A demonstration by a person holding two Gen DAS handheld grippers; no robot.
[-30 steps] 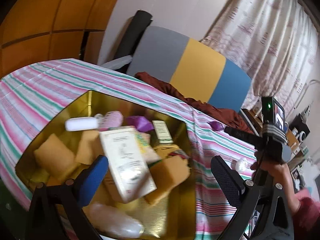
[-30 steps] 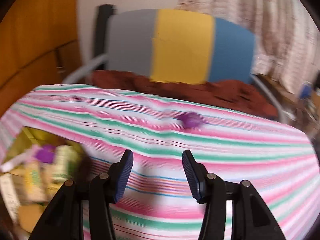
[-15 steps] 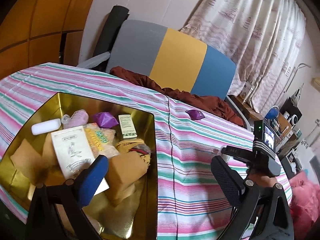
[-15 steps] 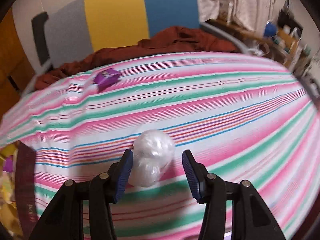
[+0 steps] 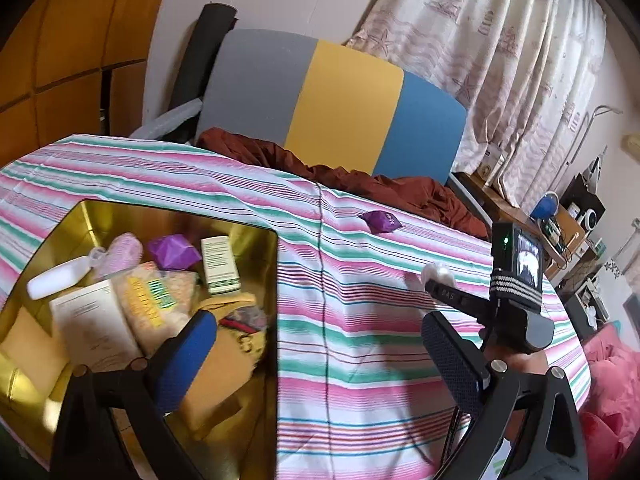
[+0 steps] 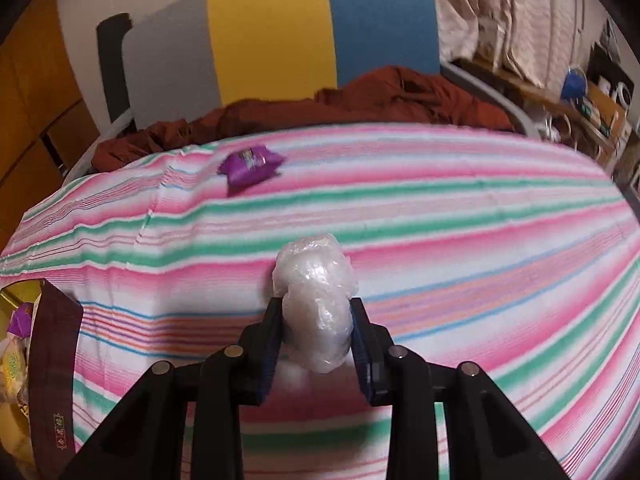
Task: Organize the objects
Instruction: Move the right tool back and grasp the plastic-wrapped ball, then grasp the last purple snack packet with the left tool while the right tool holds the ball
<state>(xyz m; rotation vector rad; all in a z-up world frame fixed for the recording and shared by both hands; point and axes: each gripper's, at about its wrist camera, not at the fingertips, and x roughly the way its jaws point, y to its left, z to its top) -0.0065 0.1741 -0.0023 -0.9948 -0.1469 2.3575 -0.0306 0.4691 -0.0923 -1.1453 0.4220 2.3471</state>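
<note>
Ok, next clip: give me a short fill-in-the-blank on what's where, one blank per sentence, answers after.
1. The right gripper is shut on a ball of clear ____.
2. The loose purple packet lies on the ____ tablecloth.
3. The left gripper stands ____, with nothing between its fingers.
4. The boxes and packets sit inside a ____-coloured tin.

Missing words: plastic wrap; striped; open; gold
</note>
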